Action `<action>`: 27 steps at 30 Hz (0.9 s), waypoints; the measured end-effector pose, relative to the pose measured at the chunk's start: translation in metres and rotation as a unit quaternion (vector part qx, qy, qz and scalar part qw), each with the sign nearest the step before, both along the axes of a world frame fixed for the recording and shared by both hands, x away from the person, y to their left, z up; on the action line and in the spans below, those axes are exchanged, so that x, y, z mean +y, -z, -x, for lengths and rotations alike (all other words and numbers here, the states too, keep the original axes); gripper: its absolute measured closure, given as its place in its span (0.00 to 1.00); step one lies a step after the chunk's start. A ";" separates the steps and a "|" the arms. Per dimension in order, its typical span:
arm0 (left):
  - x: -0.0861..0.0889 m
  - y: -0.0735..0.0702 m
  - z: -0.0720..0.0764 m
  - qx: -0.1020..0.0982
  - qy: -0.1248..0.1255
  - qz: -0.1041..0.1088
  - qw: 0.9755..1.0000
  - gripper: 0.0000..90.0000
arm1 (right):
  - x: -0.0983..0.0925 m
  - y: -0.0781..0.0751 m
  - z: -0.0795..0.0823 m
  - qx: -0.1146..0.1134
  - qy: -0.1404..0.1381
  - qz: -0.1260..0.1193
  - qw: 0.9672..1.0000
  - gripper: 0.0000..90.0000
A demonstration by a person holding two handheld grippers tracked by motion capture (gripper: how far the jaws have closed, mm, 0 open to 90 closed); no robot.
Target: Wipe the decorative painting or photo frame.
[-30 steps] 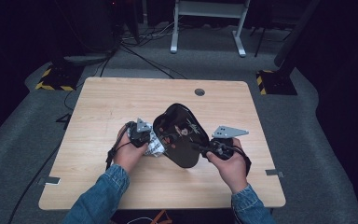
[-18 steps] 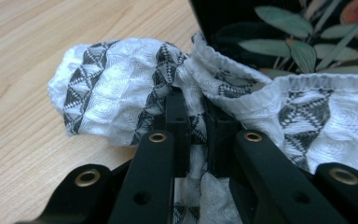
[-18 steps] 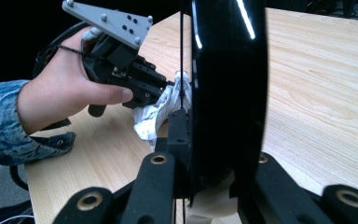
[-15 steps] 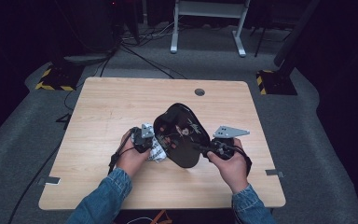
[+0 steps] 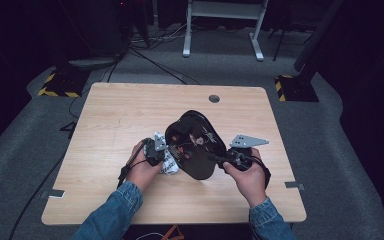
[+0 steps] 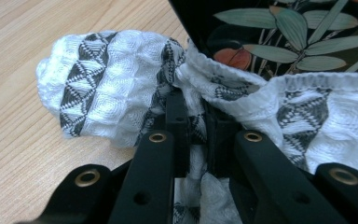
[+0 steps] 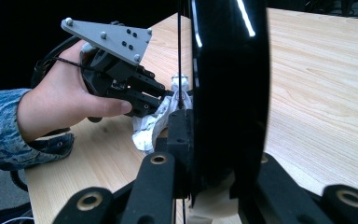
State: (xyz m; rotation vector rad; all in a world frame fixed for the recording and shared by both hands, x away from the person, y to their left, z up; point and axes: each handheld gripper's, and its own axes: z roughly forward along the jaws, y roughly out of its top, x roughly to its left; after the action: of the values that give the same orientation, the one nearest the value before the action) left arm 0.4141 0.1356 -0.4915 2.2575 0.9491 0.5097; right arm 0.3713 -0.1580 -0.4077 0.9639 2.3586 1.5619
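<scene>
A black plate (image 5: pixel 195 145) painted with leaves and flowers stands tilted on its edge above the wooden table (image 5: pixel 110 115). My right gripper (image 5: pixel 217 159) is shut on the plate's right rim; in the right gripper view the glossy plate (image 7: pixel 228 93) runs edge-on between the jaws. My left gripper (image 5: pixel 161 151) is shut on a bunched white cloth with black triangle bands (image 5: pixel 168 162). The cloth (image 6: pixel 112 79) presses against the plate's decorated face (image 6: pixel 284 32), pinched at my left gripper (image 6: pixel 196 109). The right gripper view also catches the left gripper (image 7: pixel 144 95) with the cloth (image 7: pixel 149 126).
A round cable hole (image 5: pixel 213 98) sits near the table's far edge. Bare wood stretches to the left and far side (image 7: pixel 331 70). Past the table, cables (image 5: pixel 150 55) cross the grey floor and a white frame (image 5: pixel 222 25) stands there.
My left gripper with the cloth has slid a little down and right along the plate's left side. The right hand and the plate have stayed put.
</scene>
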 end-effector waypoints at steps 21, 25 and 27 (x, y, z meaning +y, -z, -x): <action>0.051 -0.048 0.023 -0.048 -0.020 0.071 0.996 0.91 | -0.003 0.001 0.001 -0.005 -0.002 0.002 1.000 0.90; 0.061 -0.062 0.032 -0.066 -0.023 0.092 0.993 0.91 | 0.000 0.000 0.001 -0.009 -0.003 0.007 1.000 0.90; 0.065 -0.066 0.036 -0.068 -0.025 0.105 0.992 0.91 | 0.000 0.000 0.001 -0.009 -0.003 0.008 1.000 0.90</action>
State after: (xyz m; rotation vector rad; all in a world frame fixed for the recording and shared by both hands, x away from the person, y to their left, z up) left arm 0.3779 0.2011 -0.4250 1.9898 0.9461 0.5511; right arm 0.3701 -0.1575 -0.4076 0.9358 2.3604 1.5452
